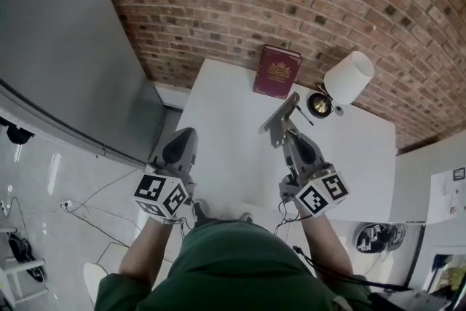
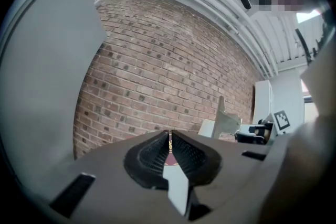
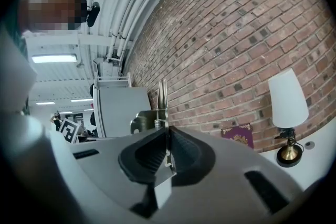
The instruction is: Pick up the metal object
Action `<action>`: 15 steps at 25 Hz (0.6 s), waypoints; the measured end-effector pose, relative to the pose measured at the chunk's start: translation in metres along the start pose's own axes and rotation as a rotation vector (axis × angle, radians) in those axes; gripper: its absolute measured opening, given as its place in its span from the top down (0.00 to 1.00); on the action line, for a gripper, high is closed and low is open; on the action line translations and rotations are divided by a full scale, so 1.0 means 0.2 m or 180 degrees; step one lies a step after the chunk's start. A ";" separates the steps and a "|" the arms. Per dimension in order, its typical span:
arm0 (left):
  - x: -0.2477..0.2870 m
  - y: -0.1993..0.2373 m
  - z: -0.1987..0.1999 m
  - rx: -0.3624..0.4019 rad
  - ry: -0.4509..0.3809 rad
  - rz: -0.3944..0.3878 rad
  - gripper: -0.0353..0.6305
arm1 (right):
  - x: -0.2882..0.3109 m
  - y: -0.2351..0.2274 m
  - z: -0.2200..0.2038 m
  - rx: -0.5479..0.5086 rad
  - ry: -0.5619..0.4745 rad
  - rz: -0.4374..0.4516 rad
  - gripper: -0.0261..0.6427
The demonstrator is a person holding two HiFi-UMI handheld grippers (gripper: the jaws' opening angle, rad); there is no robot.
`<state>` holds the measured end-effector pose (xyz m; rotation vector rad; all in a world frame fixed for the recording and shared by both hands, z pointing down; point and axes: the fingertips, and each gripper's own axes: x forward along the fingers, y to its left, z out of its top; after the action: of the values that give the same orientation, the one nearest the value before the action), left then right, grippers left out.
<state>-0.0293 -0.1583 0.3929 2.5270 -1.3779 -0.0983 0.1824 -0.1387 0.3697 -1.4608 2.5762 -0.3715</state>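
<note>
Right gripper view: the right hand-held gripper (image 3: 167, 136) pinches the metal object (image 3: 162, 94), seemingly lifted clear of the counter (image 1: 226, 156), near the book (image 1: 277, 71). The left hand-held gripper (image 2: 170, 145) is pressed together, empty.

Bright even light, sharp, fisheye-curved edges

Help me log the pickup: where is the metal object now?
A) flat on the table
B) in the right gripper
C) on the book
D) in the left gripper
B: the metal object sticks out from between the closed fingers of the right gripper; the left gripper is shut and empty.
</note>
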 end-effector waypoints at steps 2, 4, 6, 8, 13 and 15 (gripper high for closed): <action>-0.01 0.00 0.00 -0.0003 -0.0015 0.0006 0.92 | -0.01 0.01 0.00 -0.0005 -0.0006 -0.0001 0.95; -0.02 0.00 0.00 -0.0006 -0.0023 0.0013 0.92 | -0.02 0.02 0.00 -0.0011 -0.0016 0.0005 0.95; -0.02 0.01 0.00 -0.0011 -0.0028 0.0018 0.92 | -0.02 0.03 0.01 -0.0019 -0.0027 0.0014 0.95; -0.02 0.01 0.00 -0.0022 -0.0031 0.0021 0.92 | -0.03 0.03 0.01 -0.0025 -0.0032 0.0017 0.95; -0.03 0.02 -0.01 -0.0046 -0.0030 0.0025 0.92 | -0.03 0.05 0.01 -0.0047 -0.0035 0.0016 0.95; -0.04 0.02 -0.01 -0.0047 -0.0035 0.0024 0.92 | -0.03 0.05 0.01 -0.0055 -0.0031 0.0009 0.95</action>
<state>-0.0365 -0.1541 0.3958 2.5127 -1.3857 -0.1205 0.1773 -0.1288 0.3653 -1.4607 2.5800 -0.3418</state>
